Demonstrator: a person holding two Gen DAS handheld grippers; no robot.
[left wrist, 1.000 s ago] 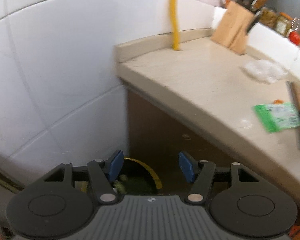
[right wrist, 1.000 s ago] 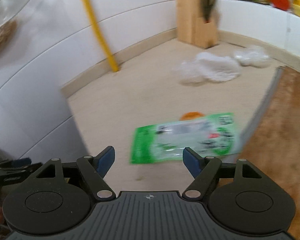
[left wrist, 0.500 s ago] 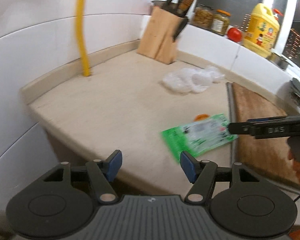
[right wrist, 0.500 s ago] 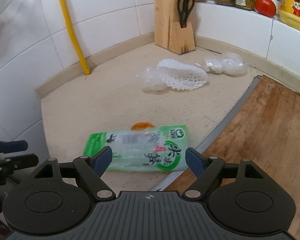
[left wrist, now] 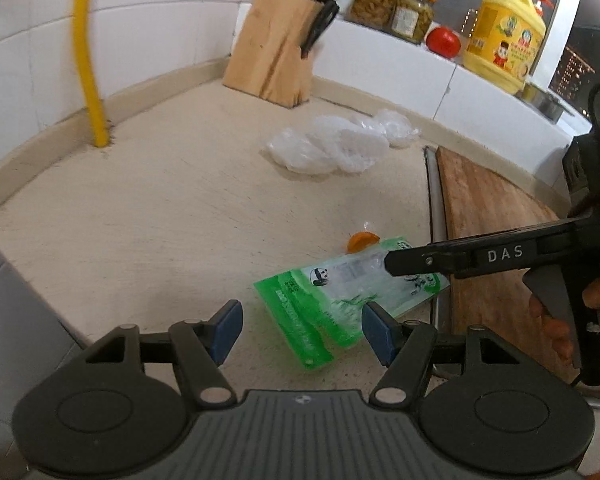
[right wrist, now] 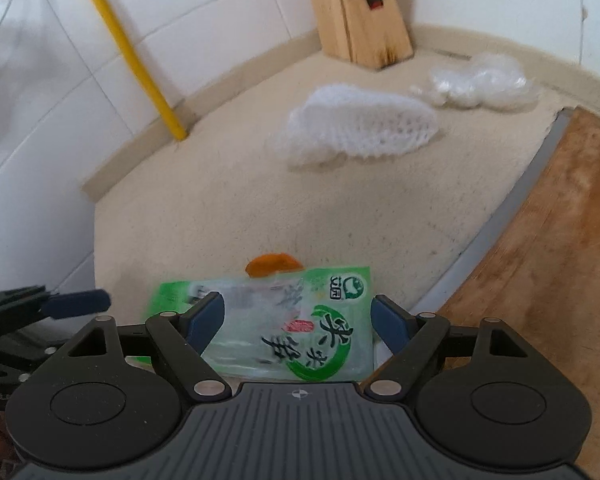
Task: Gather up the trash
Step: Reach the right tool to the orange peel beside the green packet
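Note:
A green and clear plastic wrapper (left wrist: 332, 300) lies flat on the beige counter (left wrist: 160, 208), with a small orange scrap (left wrist: 362, 240) at its far edge. My right gripper (right wrist: 298, 320) is open, and the wrapper (right wrist: 292, 320) lies between its blue pads with no pad pressing on it. My left gripper (left wrist: 302, 330) is open and holds nothing, low at the counter's front with the wrapper's near end between its fingertips. Farther back lie a white foam net (right wrist: 360, 128) and a crumpled clear bag (right wrist: 480, 80).
A wooden cutting board (left wrist: 496, 216) lies right of the wrapper. A knife block (left wrist: 276, 52) stands in the back corner beside a yellow pipe (left wrist: 88, 64). Jars, a tomato and a yellow bottle (left wrist: 504, 36) sit on the tiled ledge. The counter ends at the left.
My left gripper swung from over a bin beside the counter up to the counter's front, facing the wrapper. My right gripper came forward and down until the wrapper lay between its fingers.

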